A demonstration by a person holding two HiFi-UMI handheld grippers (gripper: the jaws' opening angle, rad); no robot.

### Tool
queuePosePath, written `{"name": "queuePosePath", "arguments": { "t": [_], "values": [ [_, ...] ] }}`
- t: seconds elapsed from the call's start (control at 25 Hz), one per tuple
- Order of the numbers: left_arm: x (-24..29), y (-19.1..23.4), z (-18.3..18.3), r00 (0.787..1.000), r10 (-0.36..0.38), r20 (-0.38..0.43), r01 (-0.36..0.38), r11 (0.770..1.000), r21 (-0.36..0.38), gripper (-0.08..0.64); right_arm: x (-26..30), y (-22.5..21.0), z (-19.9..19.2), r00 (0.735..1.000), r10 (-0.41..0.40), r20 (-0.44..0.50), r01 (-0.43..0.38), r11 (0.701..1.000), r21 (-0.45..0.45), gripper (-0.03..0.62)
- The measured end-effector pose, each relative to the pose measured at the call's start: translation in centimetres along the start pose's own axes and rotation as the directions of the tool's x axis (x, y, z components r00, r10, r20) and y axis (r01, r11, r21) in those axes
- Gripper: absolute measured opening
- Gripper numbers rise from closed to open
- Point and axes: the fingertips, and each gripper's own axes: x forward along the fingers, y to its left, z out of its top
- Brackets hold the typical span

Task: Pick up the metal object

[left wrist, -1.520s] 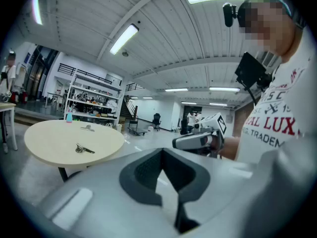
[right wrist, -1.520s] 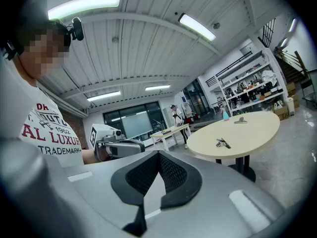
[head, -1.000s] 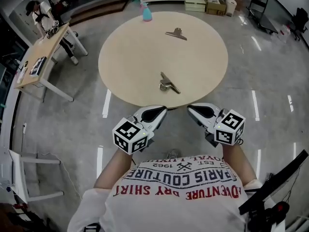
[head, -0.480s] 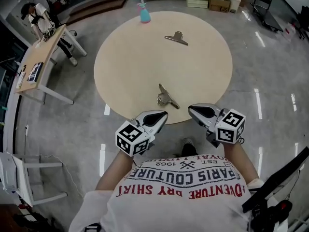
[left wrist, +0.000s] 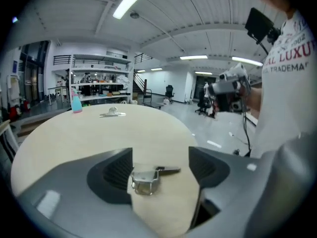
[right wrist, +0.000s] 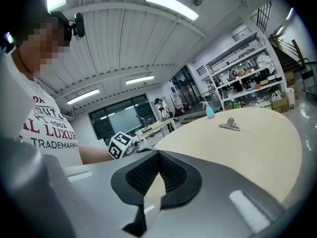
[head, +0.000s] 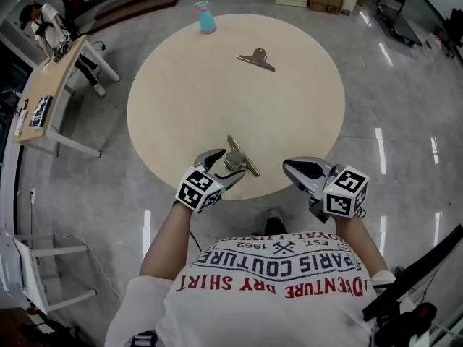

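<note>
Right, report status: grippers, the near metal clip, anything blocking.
Left gripper opening, near metal clip between jaws, not gripped yet. Right gripper shut, empty, at the table near edge. Nothing blocking; second clip far across.

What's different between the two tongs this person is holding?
The left tongs are opening, jaws apart on either side of the near metal clip without pressing it. The right tongs are shut and empty. The left tongs reach in over the table, while the right tongs hang by its edge, touching nothing. Both are grey and carry a marker cube.
</note>
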Motion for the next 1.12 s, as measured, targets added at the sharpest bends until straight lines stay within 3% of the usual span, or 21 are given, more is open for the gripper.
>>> {"name": "queuePosePath", "arguments": {
  "t": [0.12, 0.28, 0.44, 0.56, 0.72, 0.96, 1.12],
  "values": [
    [3.3, 1.1, -3.0, 0.994, -0.038, -0.101, 0.043, 0.998, 0.048, 0.380, 0.2, -1.5, -0.3, 1.000, -0.013, -0.010, 0.013, 1.000, 0.009, 0.000],
    [5.8, 2.8, -6.3, 0.983, -0.056, -0.173, 0.058, 0.998, 0.007, 0.379, 0.3, -2.2, -0.5, 0.999, -0.030, -0.029, 0.030, 0.999, 0.030, 0.000],
    [6.4, 3.1, -7.2, 0.982, -0.068, -0.178, 0.074, 0.997, 0.027, 0.356, 0.6, -2.7, -0.6, 0.998, -0.039, -0.046, 0.041, 0.998, 0.037, 0.000],
    [6.2, 3.0, -7.3, 0.981, -0.062, -0.182, 0.075, 0.995, 0.061, 0.289, 1.1, -2.5, -0.8, 0.997, -0.037, -0.068, 0.040, 0.998, 0.038, 0.000],
    [6.3, 3.4, -7.2, 0.983, -0.027, -0.182, 0.040, 0.997, 0.068, 0.282, 1.5, -2.7, -1.0, 0.996, -0.043, -0.084, 0.047, 0.998, 0.047, 0.000],
    [3.7, 3.1, -3.1, 0.999, -0.010, -0.043, 0.010, 1.000, 0.002, 0.282, 1.7, -2.3, -0.4, 0.996, -0.061, -0.070, 0.064, 0.997, 0.046, 0.000],
    [-2.7, 1.5, 4.8, 0.988, 0.011, 0.156, -0.009, 1.000, -0.013, 0.282, 2.0, -1.0, 1.4, 0.998, -0.059, -0.022, 0.059, 0.998, -0.006, 0.000]
  ]
}}
